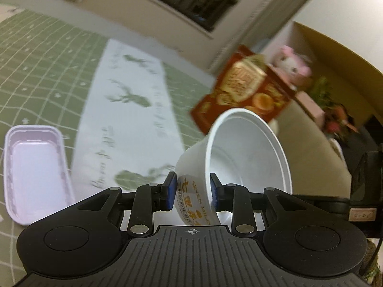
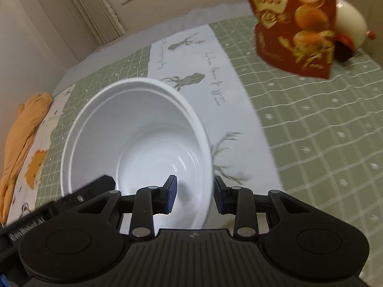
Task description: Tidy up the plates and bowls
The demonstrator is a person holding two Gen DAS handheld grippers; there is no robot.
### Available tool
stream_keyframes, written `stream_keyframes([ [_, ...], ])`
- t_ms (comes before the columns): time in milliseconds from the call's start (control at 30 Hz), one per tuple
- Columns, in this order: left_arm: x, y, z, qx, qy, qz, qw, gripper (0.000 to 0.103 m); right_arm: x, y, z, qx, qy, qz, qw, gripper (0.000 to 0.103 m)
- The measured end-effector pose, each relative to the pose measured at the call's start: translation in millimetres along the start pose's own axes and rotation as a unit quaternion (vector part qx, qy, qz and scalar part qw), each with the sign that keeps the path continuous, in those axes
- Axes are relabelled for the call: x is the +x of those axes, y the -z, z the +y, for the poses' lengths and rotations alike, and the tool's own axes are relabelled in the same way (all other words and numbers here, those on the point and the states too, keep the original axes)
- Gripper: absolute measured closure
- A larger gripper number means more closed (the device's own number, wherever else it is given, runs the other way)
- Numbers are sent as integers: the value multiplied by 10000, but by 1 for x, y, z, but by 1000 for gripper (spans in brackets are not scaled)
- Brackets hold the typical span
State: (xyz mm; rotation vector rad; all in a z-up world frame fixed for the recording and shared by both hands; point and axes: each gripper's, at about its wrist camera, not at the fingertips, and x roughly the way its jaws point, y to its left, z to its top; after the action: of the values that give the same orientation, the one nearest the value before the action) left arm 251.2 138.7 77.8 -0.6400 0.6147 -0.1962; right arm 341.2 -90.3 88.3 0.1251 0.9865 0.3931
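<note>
Two grippers, one white bowl held between them above the bed.

The left gripper (image 1: 193,192) clamps the wall of the white bowl (image 1: 239,157) near its rim, one blue pad outside on the printed label, the other inside; the bowl tilts, mouth facing away. The right gripper (image 2: 195,197) pinches the near rim of the same bowl (image 2: 138,141), left finger inside, right finger outside, jaws clenched on the thin wall. The bowl hangs clear of the green checked bedspread (image 2: 311,124), over its pale deer-printed strip (image 2: 203,71). A pink tray (image 1: 33,167) lies empty at the near left. A red snack bag (image 2: 294,24) stands far right; an orange cloth (image 2: 21,124) lies far left. Background blurred.
</note>
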Motion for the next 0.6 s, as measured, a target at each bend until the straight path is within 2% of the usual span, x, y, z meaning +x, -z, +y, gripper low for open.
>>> stream_keyframes([
  [100,-7,19,-12,-37,335,3,9994,72,-27,18,-15,-78,78,42,9999,71],
  [200,8,31,-22,149,415,447,9980,72,-40,35,-30,-24,289,231,9993,71],
  [300,26,45,-28,364,327,805,9956,72,-38,44,-48,147,444,455,9979,71],
  [433,50,67,-35,748,92,1289,9888,72,-27,53,-62,195,785,540,9953,71],
  [600,65,75,-24,669,-2,1518,9861,77,-13,61,-73,239,983,681,9925,70],
])
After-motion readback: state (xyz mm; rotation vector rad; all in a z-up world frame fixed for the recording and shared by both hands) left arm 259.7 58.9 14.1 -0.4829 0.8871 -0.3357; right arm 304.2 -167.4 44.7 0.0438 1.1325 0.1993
